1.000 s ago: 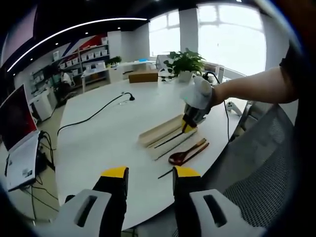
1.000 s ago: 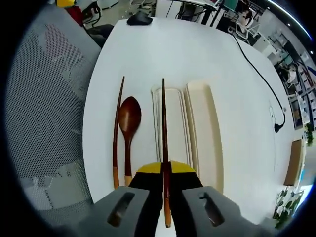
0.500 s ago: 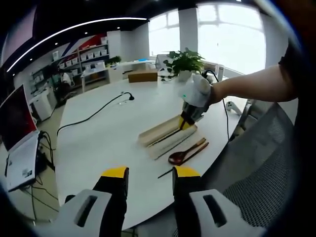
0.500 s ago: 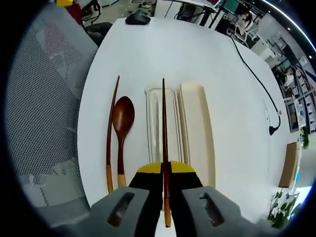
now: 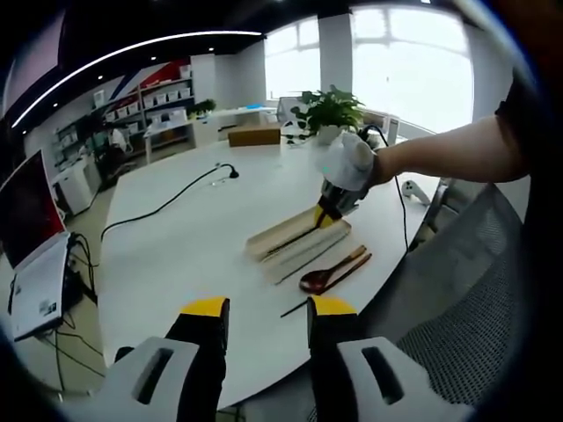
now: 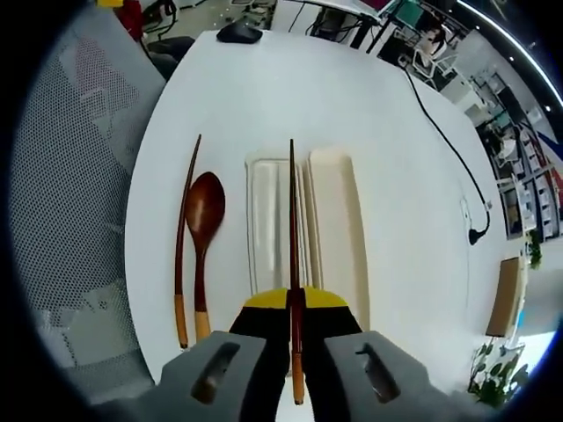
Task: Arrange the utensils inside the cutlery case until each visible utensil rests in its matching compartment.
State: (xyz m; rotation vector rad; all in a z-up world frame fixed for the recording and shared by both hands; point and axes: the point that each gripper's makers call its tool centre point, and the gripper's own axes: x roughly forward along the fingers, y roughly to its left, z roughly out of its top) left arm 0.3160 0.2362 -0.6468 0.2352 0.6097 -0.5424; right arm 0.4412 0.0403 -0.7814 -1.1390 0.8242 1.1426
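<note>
My right gripper (image 6: pixel 293 306) is shut on a dark wooden chopstick (image 6: pixel 292 211), which points forward above the seam between the pale cutlery case tray (image 6: pixel 266 220) and its lid (image 6: pixel 336 229). Left of the tray lie a brown wooden spoon (image 6: pixel 203 211) and a second chopstick (image 6: pixel 182 237), side by side on the white table. In the left gripper view, my left gripper (image 5: pixel 260 309) hangs open over the near table edge, well short of the case (image 5: pixel 290 239), the spoon (image 5: pixel 325 276) and the right gripper (image 5: pixel 339 189).
A black cable (image 5: pixel 167 202) runs across the round white table (image 5: pixel 176 264). A mesh chair (image 6: pixel 70 176) stands close to the table edge by the spoon. A dark mouse (image 6: pixel 239 32) lies at the far end, and a potted plant (image 5: pixel 330 112) on the far side.
The right gripper has carried the chopstick from over the middle of the tray toward the lid side and risen a little. The left gripper has not moved.
</note>
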